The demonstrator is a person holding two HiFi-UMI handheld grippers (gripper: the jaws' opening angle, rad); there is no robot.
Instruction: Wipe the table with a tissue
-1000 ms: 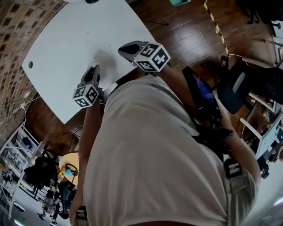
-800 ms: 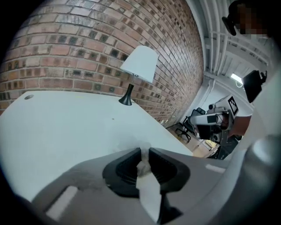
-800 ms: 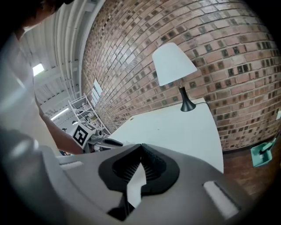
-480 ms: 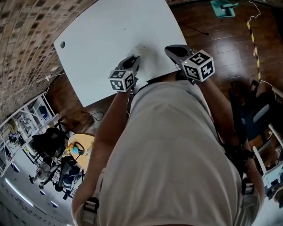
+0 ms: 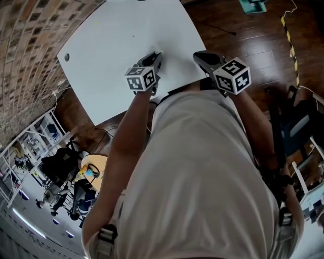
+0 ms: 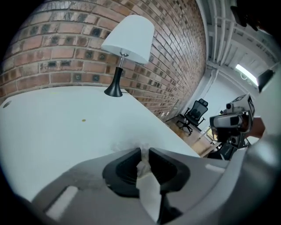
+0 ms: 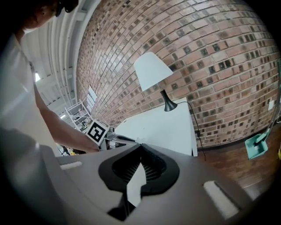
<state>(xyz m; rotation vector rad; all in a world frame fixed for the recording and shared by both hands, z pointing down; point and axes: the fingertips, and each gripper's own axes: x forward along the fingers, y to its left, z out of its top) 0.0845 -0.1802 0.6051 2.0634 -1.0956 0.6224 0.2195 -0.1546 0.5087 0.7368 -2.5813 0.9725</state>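
Note:
The white table (image 5: 116,45) fills the upper head view. My left gripper (image 5: 156,56) points down at it close to the near edge. Its jaws are shut on a white tissue (image 6: 145,180), and a crumpled wad of it bulges onto the table just past my left gripper (image 6: 145,151). My right gripper (image 5: 198,54) hovers to the right, at the table's right edge. In the right gripper view, my right gripper (image 7: 140,146) has its fingertips together with nothing between them. A small yellowish speck (image 6: 84,120) lies on the table farther out.
A white-shaded lamp (image 6: 127,44) on a black stem stands at the table's far side against the brick wall (image 6: 66,35). Dark wooden floor (image 5: 243,35) lies right of the table, with a teal dustpan (image 5: 251,6) on it. An office chair (image 6: 193,116) stands beyond.
Both grippers have slid to the right along the table's near side, the left still closed on the tissue. The head view has swung, so the table now sits higher in it.

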